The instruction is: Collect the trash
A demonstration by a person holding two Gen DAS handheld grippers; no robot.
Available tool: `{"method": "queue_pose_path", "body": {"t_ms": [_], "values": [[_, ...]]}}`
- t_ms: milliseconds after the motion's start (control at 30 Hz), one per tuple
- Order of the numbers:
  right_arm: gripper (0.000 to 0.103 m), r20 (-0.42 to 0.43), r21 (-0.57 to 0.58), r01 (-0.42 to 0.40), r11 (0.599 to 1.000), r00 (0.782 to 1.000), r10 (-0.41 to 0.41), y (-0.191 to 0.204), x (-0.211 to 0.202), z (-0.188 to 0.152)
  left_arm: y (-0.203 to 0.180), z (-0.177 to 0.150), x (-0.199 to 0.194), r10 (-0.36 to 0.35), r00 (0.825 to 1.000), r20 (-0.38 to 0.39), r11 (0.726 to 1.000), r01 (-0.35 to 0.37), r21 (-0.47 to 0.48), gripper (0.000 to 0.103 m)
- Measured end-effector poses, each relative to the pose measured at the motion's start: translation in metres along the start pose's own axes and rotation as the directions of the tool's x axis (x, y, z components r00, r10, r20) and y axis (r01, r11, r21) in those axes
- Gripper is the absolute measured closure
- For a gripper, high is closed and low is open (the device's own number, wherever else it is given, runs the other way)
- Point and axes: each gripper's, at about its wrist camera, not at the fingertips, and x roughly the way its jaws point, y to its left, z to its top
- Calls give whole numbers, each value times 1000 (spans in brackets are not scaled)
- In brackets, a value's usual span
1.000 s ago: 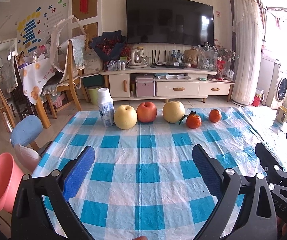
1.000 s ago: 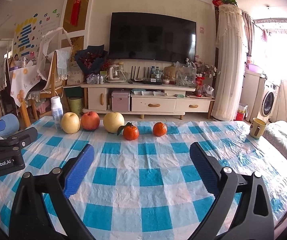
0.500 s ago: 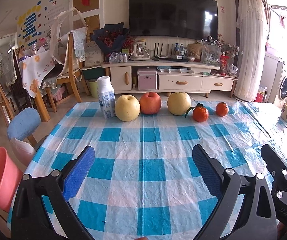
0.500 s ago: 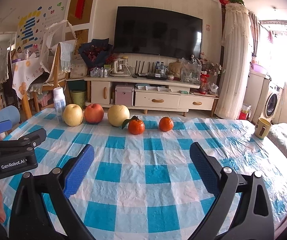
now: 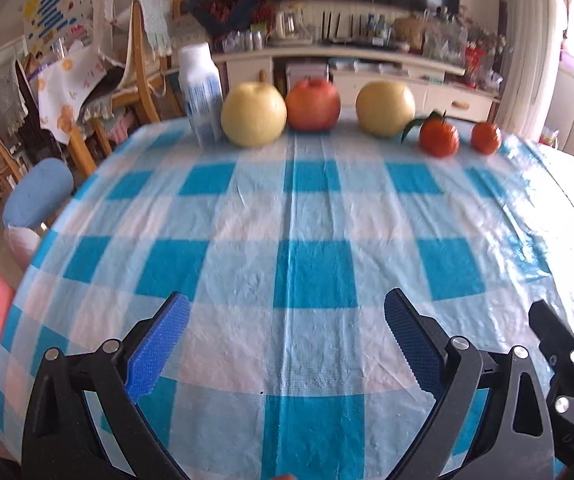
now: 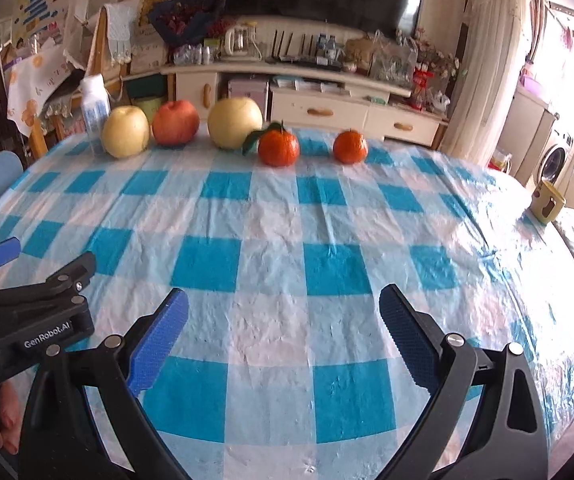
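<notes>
Bottle (image 5: 201,94) stands far ahead of left tool (image 5: 285,344).

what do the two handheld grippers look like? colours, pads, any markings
Both match: the left gripper and right gripper have black plastic fingers braced by open triangular frames, silver screw heads at the joints, and blue textured pads on the inner faces. The right wrist view shows the left gripper's body from the side, printed "GenRobot.AI" in white. No cables or sleeves are visible.
</notes>
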Motion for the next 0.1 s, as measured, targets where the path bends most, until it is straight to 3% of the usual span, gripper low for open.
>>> {"method": "queue_pose_path", "body": {"t_ms": [100], "values": [[6, -97, 11, 10, 1000, 995, -9, 1, 26, -10, -3, -2, 15, 6, 999, -43, 1000, -5, 13, 6]]}}
